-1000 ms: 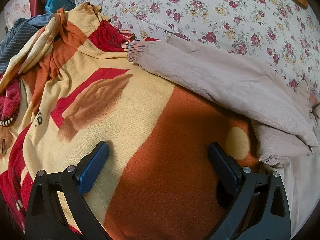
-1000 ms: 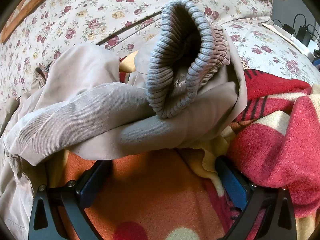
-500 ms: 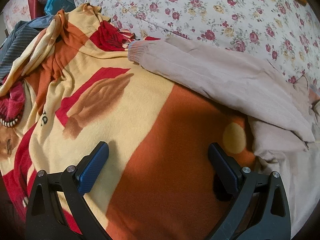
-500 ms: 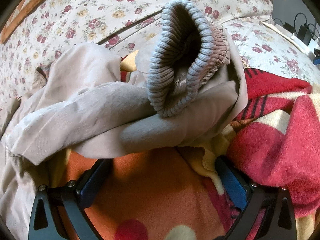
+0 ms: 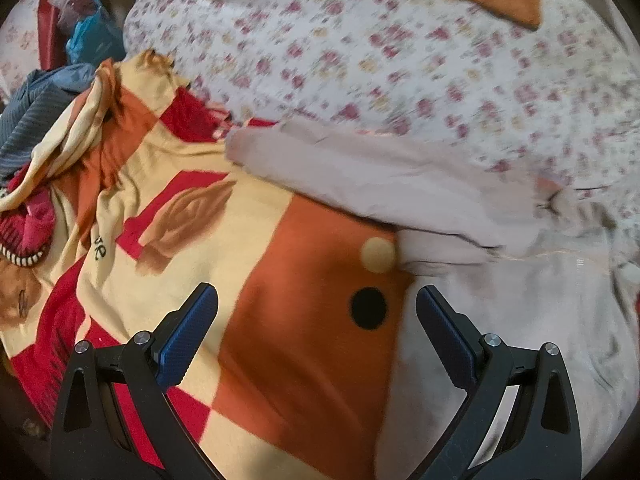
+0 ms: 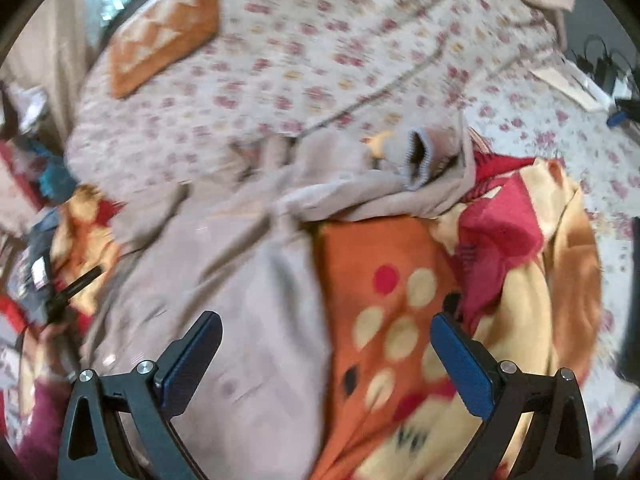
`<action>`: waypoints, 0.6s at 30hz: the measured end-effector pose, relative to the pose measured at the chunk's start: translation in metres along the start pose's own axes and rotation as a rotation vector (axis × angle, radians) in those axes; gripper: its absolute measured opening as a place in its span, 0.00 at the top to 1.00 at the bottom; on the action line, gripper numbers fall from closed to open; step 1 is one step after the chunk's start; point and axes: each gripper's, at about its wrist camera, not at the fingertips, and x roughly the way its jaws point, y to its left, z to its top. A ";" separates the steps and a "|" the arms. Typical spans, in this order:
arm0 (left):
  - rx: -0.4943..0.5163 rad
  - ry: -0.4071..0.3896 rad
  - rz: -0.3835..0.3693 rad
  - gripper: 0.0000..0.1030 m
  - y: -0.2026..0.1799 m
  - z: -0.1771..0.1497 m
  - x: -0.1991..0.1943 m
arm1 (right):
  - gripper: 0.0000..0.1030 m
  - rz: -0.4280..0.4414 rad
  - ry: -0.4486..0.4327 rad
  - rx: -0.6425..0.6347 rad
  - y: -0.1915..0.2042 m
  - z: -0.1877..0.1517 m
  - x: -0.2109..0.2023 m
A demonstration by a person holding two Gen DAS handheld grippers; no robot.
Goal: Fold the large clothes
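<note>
Hovering wide open and empty, the left gripper (image 5: 316, 316) and right gripper (image 6: 324, 344) hang above the beige jacket (image 6: 248, 300), which lies spread over the patterned blanket (image 5: 168, 208) on the floral bedsheet (image 5: 380, 52). From the right gripper, the ribbed cuff (image 6: 418, 160) sits at one o'clock; the other sleeve (image 5: 360, 172) lies at twelve o'clock of the left. Likely best: pinch only jacket fabric near each cuff, not blanket, then fold inward.

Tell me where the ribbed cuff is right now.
Right wrist view, upper centre-right: the cuff sits atop the beige jacket, between floral bedding and blanket.
</note>
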 end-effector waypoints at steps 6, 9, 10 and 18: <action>0.025 -0.040 -0.005 0.03 -0.006 0.002 -0.015 | 0.00 0.071 -0.015 -0.117 0.063 -0.008 -0.034; 0.022 -0.033 -0.023 0.03 -0.010 0.003 -0.013 | 0.00 0.097 -0.053 -0.171 0.095 -0.009 -0.025; 0.026 -0.031 -0.025 0.03 -0.013 0.003 -0.012 | 0.00 0.090 -0.060 -0.182 0.100 -0.005 -0.019; 0.083 -0.019 0.022 0.03 -0.030 -0.001 0.004 | 0.00 0.051 -0.099 -0.227 0.158 0.031 0.067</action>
